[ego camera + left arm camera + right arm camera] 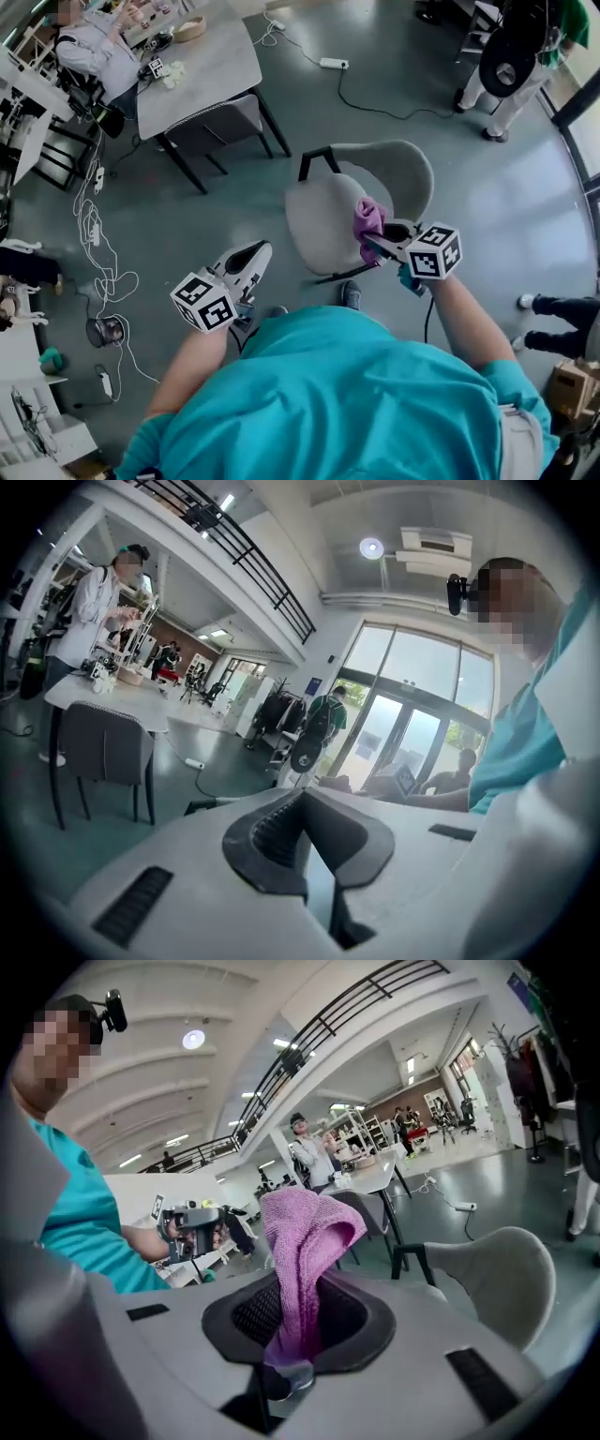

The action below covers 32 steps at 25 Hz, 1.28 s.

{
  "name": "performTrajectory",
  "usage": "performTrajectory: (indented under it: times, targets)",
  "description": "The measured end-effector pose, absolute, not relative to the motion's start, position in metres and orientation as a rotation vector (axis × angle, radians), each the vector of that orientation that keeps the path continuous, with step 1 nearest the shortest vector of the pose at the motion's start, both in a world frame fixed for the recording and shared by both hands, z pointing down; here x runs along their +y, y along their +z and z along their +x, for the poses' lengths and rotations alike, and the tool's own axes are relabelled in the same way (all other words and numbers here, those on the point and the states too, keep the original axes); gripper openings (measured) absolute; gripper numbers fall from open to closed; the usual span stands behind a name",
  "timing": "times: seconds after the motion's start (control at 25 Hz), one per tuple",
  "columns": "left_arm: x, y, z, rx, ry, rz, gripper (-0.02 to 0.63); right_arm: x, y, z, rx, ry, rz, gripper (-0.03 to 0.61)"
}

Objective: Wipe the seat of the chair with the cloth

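- Cloth (305, 1232) is sitting pinched between the jaws of the right gripper (298, 1321), its purple bunch standing up past the tips.
- Right gripper is hovering over the grey seat (317, 225); the cloth is apparently not touching it yet.
- Left gripper (305, 827) is hanging beside the chair (403, 169), jaws pressed together on nothing.
- Risk 1: drag across the seat is likely pulling on the short pinched fold, so the cloth may slip free.
- Risk 2: with the cloth bunched at the tips, a steep approach may put hard jaw edges on the seat.
- Risk 3: nothing is bracing the chair, so wiping pressure may be shifting it on the smooth floor.
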State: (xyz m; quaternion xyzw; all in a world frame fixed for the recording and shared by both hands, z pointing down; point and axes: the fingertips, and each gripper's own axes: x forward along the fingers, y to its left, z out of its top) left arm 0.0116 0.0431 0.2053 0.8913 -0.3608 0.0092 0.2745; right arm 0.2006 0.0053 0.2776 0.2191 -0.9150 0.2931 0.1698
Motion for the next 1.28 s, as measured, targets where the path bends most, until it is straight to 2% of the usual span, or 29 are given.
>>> performTrajectory:
  times: [0.24,0.92,1.28]
  targets:
    - [0.025,0.282,-0.012,-0.986,0.121,2.310,-0.005,-0.032,0.371,0.160,-2.450,0.874,0.603,0.072]
    - [-0.052,0.512,-0.108,-0.965,0.123,2.127,-0.005,-0.175,0.658,0.011,-2.086,0.922,0.592,0.072]
    - [-0.059,0.576,-0.136,-0.967,0.104,2.072,-0.005,-0.206,0.782,-0.048,-1.950,0.980,0.596,0.072]
